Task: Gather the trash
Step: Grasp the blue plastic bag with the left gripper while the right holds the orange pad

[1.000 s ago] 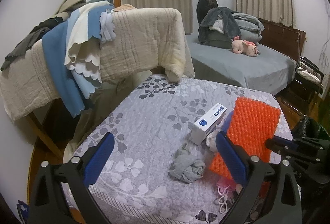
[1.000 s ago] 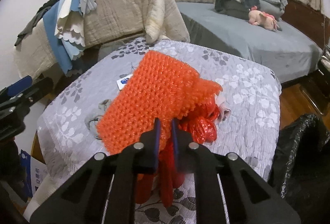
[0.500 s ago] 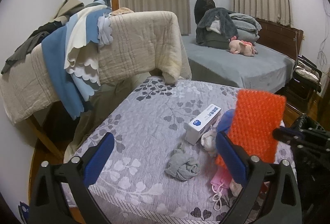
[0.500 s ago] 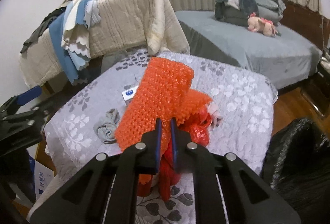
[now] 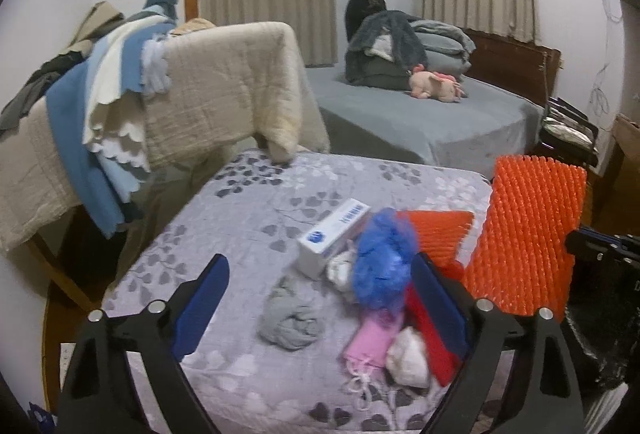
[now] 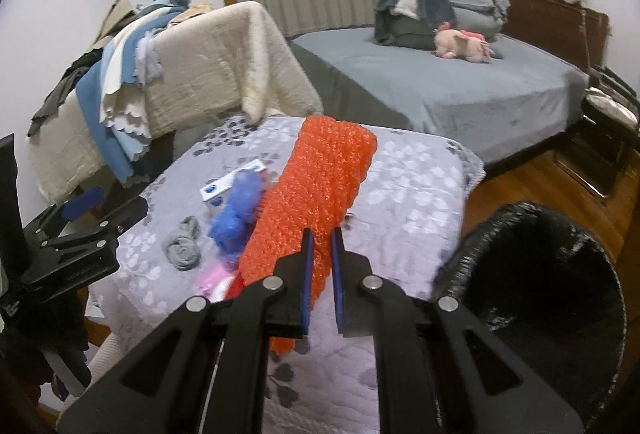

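Note:
My right gripper (image 6: 320, 246) is shut on a sheet of orange bubble wrap (image 6: 320, 186), held up over the table's right side beside the open black trash bag (image 6: 540, 274). The left wrist view shows the same sheet (image 5: 528, 234) hanging at the right. My left gripper (image 5: 320, 294) hovers over the near table edge; its jaws are closing, and the pads touch nothing. Beyond them on the flowered cover lie a grey crumpled cloth (image 5: 288, 322), a blue mesh ball (image 5: 384, 262), a white box (image 5: 332, 230), a pink mask (image 5: 372, 342) and a white wad (image 5: 408, 354).
The table (image 5: 248, 218) has a grey flowered cover. A rack draped with blankets and clothes (image 5: 180, 94) stands behind it at the left. A grey bed (image 5: 420, 122) with a pink plush toy fills the back right. Wooden floor (image 6: 520, 190) lies between table and bed.
The right gripper has lifted the orange bubble wrap off the pile and carried it right, beside the black bag. That uncovered the blue mesh ball and pink mask. The left jaws have narrowed slightly.

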The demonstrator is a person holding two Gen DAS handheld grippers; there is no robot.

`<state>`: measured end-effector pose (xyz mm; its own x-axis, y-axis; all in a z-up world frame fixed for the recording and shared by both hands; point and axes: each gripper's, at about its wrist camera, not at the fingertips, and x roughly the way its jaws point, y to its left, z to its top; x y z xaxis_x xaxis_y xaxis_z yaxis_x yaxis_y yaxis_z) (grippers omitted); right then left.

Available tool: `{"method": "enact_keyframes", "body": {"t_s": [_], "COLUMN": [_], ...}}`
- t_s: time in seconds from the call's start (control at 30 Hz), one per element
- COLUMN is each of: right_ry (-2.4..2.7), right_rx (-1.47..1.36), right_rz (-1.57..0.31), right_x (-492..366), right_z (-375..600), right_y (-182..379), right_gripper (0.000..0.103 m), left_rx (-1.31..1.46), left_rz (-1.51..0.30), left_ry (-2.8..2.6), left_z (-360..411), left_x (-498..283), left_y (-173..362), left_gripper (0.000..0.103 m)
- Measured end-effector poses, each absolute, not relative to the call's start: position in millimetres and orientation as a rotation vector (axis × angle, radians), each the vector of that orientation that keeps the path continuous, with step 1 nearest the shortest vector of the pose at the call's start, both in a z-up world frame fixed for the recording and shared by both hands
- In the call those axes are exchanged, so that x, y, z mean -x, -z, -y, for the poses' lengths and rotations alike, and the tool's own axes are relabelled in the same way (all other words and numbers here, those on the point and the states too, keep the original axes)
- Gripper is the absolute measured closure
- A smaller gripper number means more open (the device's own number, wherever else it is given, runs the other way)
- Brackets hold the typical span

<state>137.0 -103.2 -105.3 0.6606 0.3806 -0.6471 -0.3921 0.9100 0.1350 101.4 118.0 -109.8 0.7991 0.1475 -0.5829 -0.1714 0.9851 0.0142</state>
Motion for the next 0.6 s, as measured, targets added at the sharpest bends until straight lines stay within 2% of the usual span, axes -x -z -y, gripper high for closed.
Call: {"method": "enact_keyframes", "body": {"t_s": [0.43, 0.6], "right_ry": [-0.387, -0.386], "right_rx": [0.0, -0.007], "right_rz": [-0.787, -0.802], "right_x": [-165, -174], "right_z": [124, 125], "right_y": [129, 134], "right_gripper": [0.095, 0.095], "left_rx": [0.008, 0.007], "left_rz": [-0.683, -0.761], "left_ry": [-0.096, -0.093], "left_z": [-84, -85], "left_x": [-156, -178], "left_y": [147, 173], "left_gripper": [0.026, 0.041]}}
